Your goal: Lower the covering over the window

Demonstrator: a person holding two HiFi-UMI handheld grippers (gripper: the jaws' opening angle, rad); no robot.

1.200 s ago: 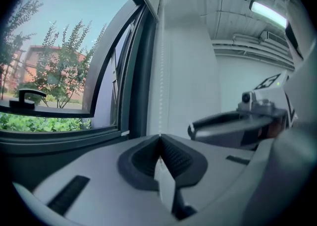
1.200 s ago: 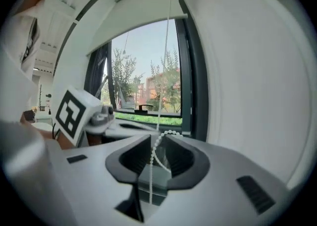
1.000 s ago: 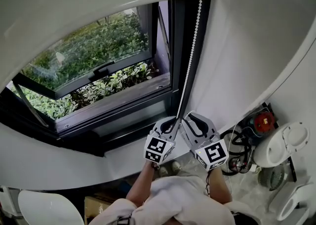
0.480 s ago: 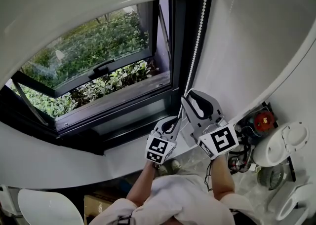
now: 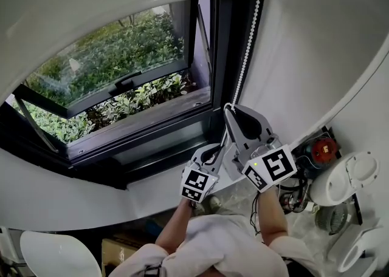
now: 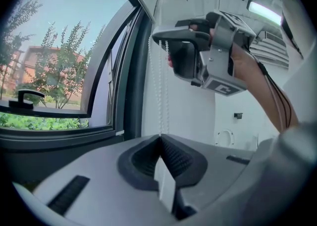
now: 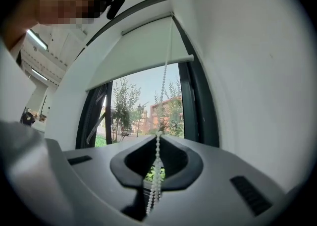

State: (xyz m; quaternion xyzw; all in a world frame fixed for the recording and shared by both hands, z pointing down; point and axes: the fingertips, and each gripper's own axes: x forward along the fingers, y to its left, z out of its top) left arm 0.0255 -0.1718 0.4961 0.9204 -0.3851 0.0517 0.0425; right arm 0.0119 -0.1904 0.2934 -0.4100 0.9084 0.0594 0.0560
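Though thin, beaded cord (image 6: 160,103) in left tongs (image 6: 160,136)

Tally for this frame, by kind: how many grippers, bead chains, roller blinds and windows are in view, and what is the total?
grippers: 2, the left gripper and the right gripper
bead chain: 1
roller blind: 1
window: 1
total: 5
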